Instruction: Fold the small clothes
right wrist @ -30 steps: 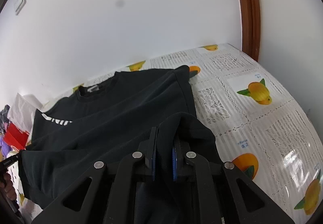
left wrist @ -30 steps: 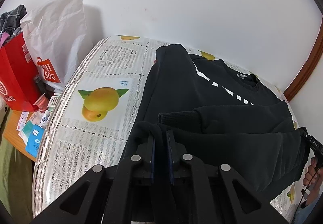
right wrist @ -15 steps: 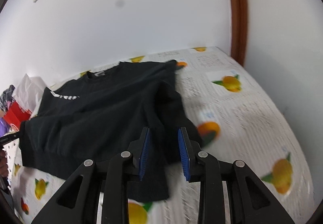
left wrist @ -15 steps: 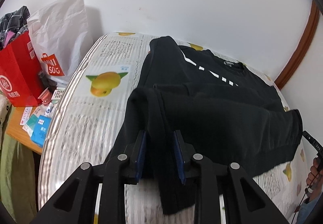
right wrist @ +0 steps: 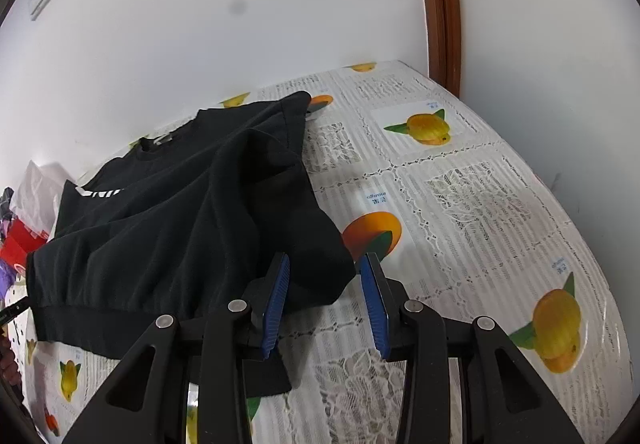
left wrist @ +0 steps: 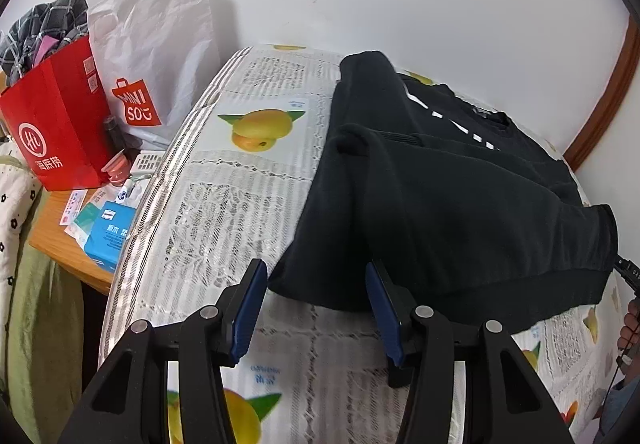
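**Both tongs letting go of the sweater hem**

My left tongs (left wrist: 316, 306) and right tongs (right wrist: 325, 300) are opening, pads clear of the cloth. The black sweater (left wrist: 440, 196) lies just beyond both on the fruit-print desk (left wrist: 224, 228), each near hem corner between its tongs' blades, long axis running left to right. Far left, a white bag (left wrist: 160, 56) reads "MINISO"; the red bag's (left wrist: 56, 124) characters I can't read confidently.
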A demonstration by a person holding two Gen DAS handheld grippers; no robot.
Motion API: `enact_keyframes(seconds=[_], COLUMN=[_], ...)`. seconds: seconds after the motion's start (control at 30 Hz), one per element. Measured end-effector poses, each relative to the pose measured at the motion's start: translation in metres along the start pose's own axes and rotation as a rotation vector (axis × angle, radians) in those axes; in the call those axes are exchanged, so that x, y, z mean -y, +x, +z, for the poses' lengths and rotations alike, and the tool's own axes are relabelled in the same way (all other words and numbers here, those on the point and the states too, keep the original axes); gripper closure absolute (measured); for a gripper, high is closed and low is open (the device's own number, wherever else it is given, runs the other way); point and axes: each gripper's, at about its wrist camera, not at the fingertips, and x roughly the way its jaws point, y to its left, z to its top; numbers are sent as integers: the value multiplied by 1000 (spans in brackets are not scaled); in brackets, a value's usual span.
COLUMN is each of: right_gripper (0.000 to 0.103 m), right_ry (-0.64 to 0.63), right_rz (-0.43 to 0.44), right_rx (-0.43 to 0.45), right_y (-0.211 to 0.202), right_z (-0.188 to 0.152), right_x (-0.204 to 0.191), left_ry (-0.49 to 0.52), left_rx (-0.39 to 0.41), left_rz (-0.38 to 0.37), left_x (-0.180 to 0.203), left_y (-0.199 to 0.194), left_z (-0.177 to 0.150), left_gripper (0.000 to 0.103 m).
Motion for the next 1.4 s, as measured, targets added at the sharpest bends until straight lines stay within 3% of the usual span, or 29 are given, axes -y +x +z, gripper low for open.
enact_keyframes(seconds=[0.23,0.43,0.5,0.57,0.63,0.97,1.4], right_gripper=[65,66,73,87,93,96,96], right_ry=[3,25,26,20,-2,13,-11], right_rz=[3,15,23,22,-7,18,-7], right_rx=[-20,-41,-41,-31,-17,-9,-26], right_y=[22,35,37,35,32,-1,-74], right_z=[7,14,14,13,11,-7,-73], right_x=[-3,-3,-4,-6,-8,1,28], left_ry=[1,13,31,53,69,81,106], left_rx=[-25,-23,-23,-14,-6,-14,-26], left_rz=[-5,-26,-26,-13,-3,-4,-29], left_x=[-5,-1,3,7,12,16,22], left_y=[21,26,26,24,21,-5,-57], left_z=[3,3,1,-1,-2,-25,-96], left_gripper=[55,69,75,84,88,89,88])
